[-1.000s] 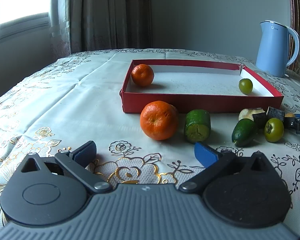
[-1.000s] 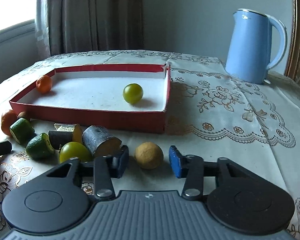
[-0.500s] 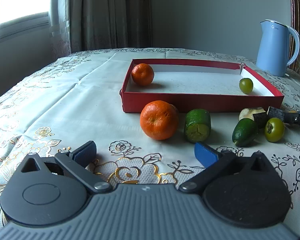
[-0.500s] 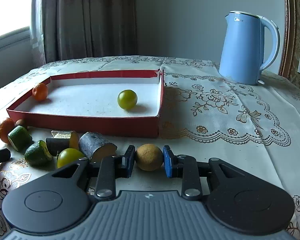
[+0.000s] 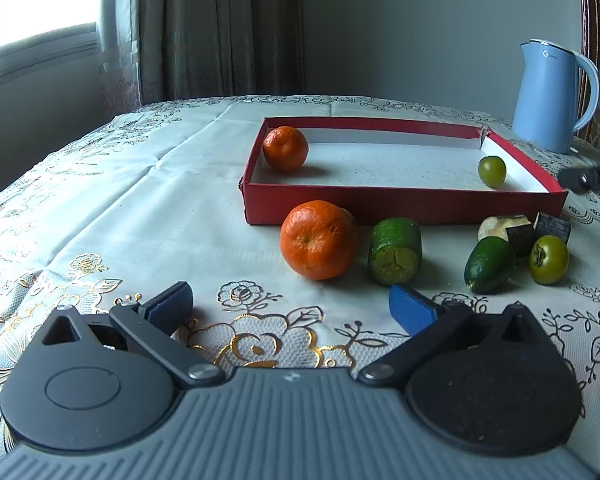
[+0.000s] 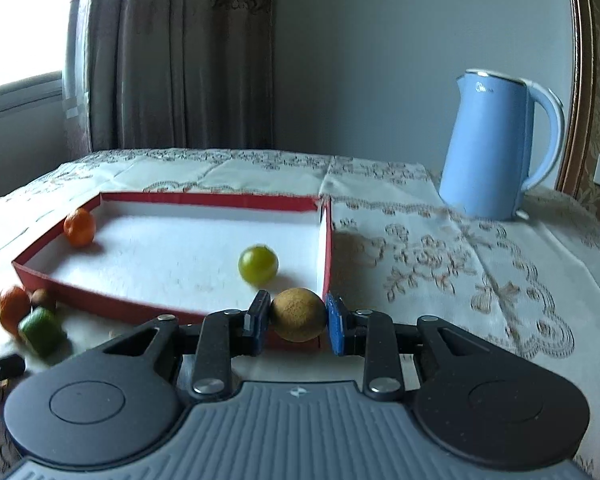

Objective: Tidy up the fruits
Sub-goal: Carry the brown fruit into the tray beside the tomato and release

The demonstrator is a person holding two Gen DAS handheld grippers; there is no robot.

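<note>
My right gripper (image 6: pixel 298 322) is shut on a small round brown fruit (image 6: pixel 298 314), lifted in front of the near right corner of the red tray (image 6: pixel 326 236). Inside that tray lie a small orange (image 6: pixel 79 227) and a green round fruit (image 6: pixel 258 264). In the left wrist view my left gripper (image 5: pixel 290 304) stands open above the tablecloth with nothing between its fingers. Ahead of it lie a large orange (image 5: pixel 318 239), a cut green piece (image 5: pixel 396 250), another green piece (image 5: pixel 490 264) and a green round fruit (image 5: pixel 549 259), all in front of the red tray (image 5: pixel 404 202).
A blue kettle (image 6: pixel 496 144) stands at the back right on the embroidered tablecloth (image 5: pixel 120 220). Dark cut pieces (image 5: pixel 540 230) lie by the tray's front right. Curtains and a window fill the back left. The right gripper's tip (image 5: pixel 592 178) shows at the right edge of the left wrist view.
My right gripper closed on the brown fruit and lifted it off the cloth toward the tray corner. The left gripper stayed put.
</note>
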